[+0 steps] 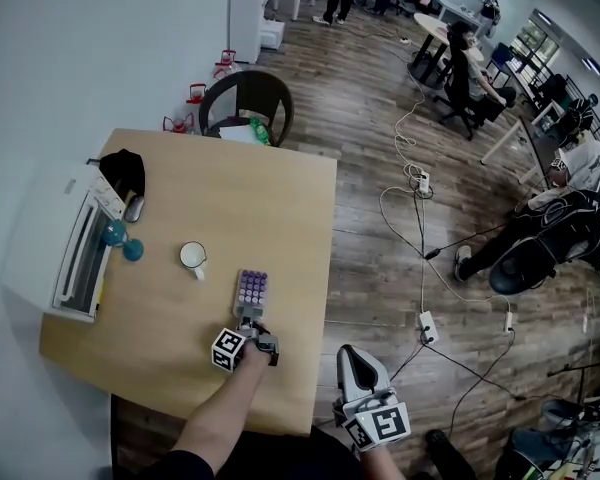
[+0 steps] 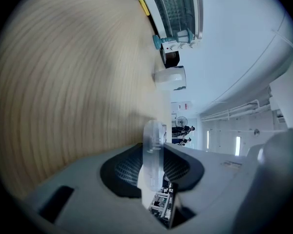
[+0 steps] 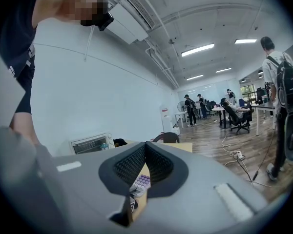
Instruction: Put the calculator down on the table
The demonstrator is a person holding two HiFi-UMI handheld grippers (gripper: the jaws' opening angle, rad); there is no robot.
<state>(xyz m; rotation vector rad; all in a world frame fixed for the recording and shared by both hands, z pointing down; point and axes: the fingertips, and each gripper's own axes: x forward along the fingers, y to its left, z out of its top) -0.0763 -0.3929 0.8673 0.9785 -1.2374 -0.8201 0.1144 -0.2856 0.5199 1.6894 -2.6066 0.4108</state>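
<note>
While my left gripper (image 1: 250,320) clamps the calculator (image 1: 252,290) between ribbed black pads, this thin slab with rounded lilac keys juts beyond the fingertips over the wood-grain table (image 1: 230,198) — perhaps touching. My right gripper (image 1: 348,353) is pinched together — empty.

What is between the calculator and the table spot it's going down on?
Nothing visible. The left gripper holds the calculator by its near end over bare table. The mug stands apart, further left in the head view.
</note>
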